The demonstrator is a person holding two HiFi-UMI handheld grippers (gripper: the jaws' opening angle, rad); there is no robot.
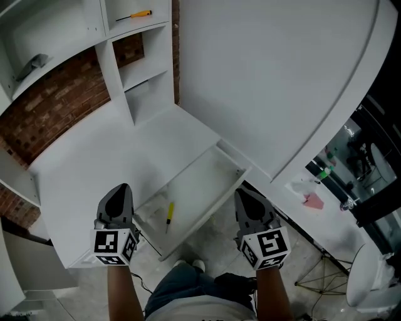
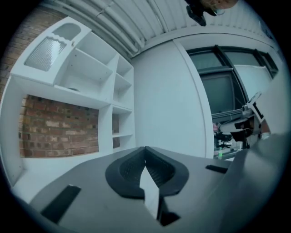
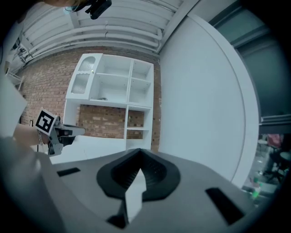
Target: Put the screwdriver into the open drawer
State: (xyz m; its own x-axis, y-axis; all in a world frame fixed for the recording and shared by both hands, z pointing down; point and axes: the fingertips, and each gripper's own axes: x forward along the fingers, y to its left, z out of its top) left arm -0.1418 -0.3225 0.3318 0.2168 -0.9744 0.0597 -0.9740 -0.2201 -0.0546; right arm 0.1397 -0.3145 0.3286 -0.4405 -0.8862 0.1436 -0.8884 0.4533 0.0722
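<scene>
I see the yellow-handled screwdriver [image 1: 169, 214] lying flat in the white drawer [image 1: 203, 182]; the drawer stands pulled open; the tool rests toward its left end.

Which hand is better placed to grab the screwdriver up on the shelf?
Probably left. The left gripper sits on the same side as the shelf screwdriver; the right gripper is farther across. Both are shut, empty.

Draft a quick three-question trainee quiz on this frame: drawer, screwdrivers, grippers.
1. True or false: the open drawer is empty.
2. Where is the orange-handled screwdriver? A) on a shelf of the white shelf unit B) on the floor C) in a gripper
3. What do the left gripper and right gripper hold?

Key: 1 false, a yellow screwdriver lies in it. 2 A. 3 nothing; both are shut and empty.
</scene>
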